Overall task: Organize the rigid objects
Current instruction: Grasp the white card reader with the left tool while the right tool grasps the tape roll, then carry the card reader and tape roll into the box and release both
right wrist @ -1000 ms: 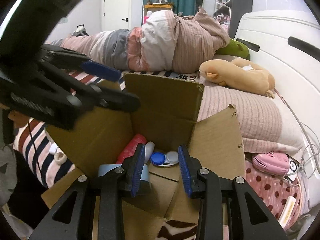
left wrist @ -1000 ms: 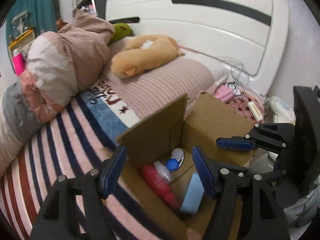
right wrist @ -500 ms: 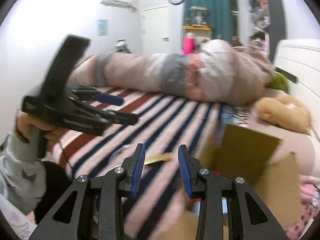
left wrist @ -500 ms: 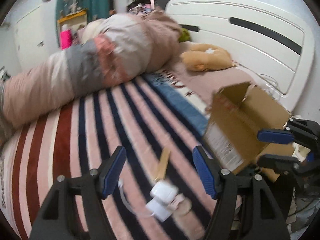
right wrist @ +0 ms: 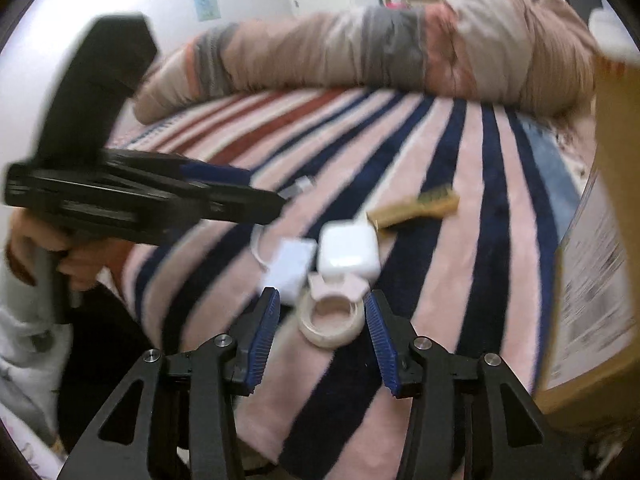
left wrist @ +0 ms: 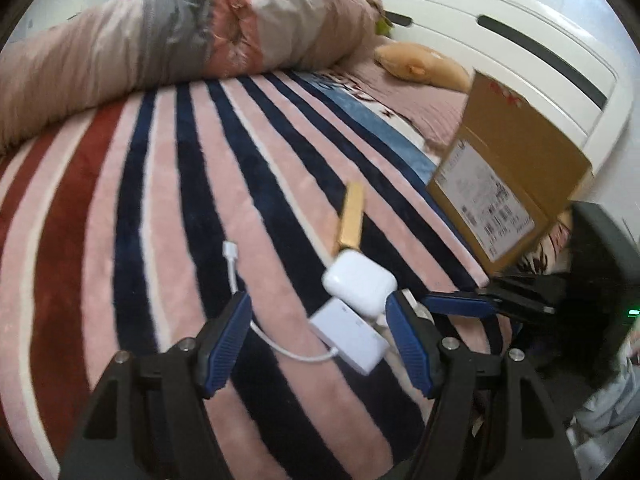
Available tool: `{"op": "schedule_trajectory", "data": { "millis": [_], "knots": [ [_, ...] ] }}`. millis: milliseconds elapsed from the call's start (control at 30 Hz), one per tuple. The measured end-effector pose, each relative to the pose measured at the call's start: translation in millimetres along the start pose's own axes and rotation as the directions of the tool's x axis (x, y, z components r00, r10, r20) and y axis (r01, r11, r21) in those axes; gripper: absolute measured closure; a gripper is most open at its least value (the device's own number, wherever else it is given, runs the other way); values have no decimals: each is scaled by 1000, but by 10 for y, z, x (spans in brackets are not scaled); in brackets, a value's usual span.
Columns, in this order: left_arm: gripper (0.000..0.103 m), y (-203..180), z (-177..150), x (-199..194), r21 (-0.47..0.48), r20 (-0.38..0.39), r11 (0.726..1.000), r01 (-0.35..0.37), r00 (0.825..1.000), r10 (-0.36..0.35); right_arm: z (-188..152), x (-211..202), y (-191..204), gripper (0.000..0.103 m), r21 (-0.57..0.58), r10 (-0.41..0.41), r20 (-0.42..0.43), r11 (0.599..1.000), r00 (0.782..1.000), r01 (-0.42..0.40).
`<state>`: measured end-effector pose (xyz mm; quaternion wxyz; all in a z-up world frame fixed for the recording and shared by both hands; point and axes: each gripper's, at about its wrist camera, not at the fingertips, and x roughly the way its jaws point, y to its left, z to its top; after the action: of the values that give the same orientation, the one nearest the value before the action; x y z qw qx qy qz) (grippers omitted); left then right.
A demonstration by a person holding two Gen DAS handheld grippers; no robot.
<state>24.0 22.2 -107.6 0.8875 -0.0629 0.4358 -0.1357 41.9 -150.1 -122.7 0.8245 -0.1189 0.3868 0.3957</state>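
striped blanket [left wrist: 168,184] across the bed, rolled duvet [left wrist: 192,28] along the far edge at 12 o'clock. cardboard box [left wrist: 508,184] standing at 3 o'clock of the loose items, label side facing the left wrist view, well apart from them.

loose rigid items clustered near the bed's near edge: white earbud case [right wrist: 348,250], white adapter block [right wrist: 290,268] touching it at 9 o'clock with its cable [left wrist: 236,268] trailing off, gold brush [right wrist: 414,206] at 1 o'clock of the case, tape roll [right wrist: 330,320] at 6 o'clock of the case with a pink piece [right wrist: 340,286] lying between them. exact form of the pink piece not clear through the motion blur, possibly a small clip or holder.

left gripper [left wrist: 318,344] spread wide and empty, adapter block and case showing between its fingers. right gripper [right wrist: 320,336] likewise spread wide, empty, bracketing the tape roll without evident contact.

step in hand judged as approach for a pick, nothing lifted yet. next move judged to need a short descent of the right gripper around the tape roll, a firm close across its rim, then carriage toward the box at 3 o'clock; care required not to drag the pink piece or case along.
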Motion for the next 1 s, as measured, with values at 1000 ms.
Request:
{"op": "schedule_trajectory", "data": {
  "millis": [1000],
  "knots": [
    [47, -184, -63, 97, 127, -23, 986, -103, 994, 107, -76, -102, -194, 66, 34, -23, 35, 999, 999, 22]
  ]
}}
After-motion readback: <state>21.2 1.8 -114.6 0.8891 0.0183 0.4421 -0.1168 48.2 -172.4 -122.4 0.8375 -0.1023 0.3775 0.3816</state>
